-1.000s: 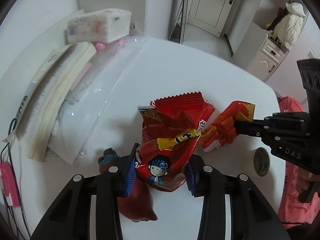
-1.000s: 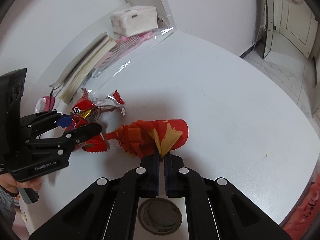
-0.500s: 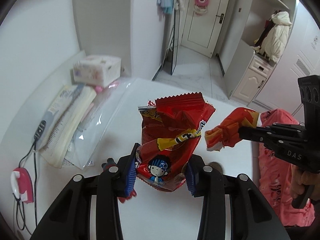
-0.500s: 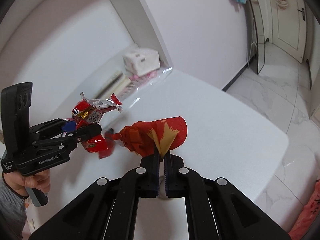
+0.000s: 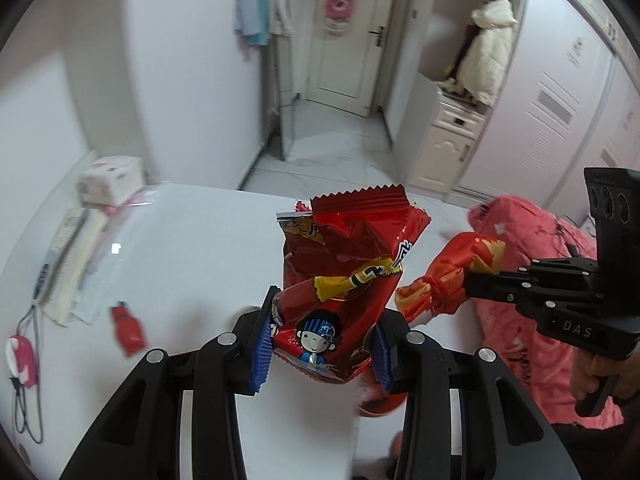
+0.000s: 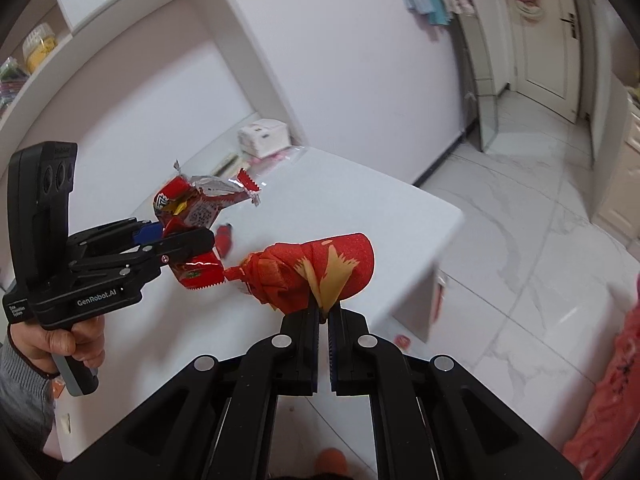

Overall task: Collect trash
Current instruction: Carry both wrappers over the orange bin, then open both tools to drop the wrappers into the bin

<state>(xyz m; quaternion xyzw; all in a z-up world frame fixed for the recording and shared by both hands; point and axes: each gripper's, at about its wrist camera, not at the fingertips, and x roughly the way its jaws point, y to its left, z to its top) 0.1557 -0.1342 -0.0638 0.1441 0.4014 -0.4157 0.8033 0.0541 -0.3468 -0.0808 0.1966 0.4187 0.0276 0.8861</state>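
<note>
The left gripper (image 5: 322, 344) pinches a crumpled red snack bag (image 5: 344, 288) between its blue pads (image 5: 262, 350), the jaws pressed against the bag's lower sides. A cartoon child's face is printed near the bottom of the bag and its serrated top edge stands upward. The bag is in the air above the white table (image 5: 180, 248), clear of the surface.

The right gripper (image 6: 324, 320) has its jaws pressed nearly together, nipping the yellow edge of a knotted red wrapper (image 6: 316, 268). That wrapper also hangs free of the table, just beside the snack bag; I cannot tell whether the two touch. In the left wrist view the same wrapper (image 5: 448, 280) shows at the tip of the black right gripper (image 5: 476, 280), with a pink plastic bag (image 5: 532, 264) behind and below it.

A small red piece (image 5: 128, 326) lies on the tabletop, well apart from both grippers. At the far edge of the table, by the wall, sit a tissue box (image 5: 110, 180), a stack of papers or booklets (image 5: 74, 256) and a clear plastic sleeve (image 5: 120, 240). A pink-and-white object on a cord (image 5: 20, 360) lies at the left rim.

A hand (image 6: 64, 342) in a grey sleeve (image 6: 20, 400) grips the left gripper's handle.
</note>
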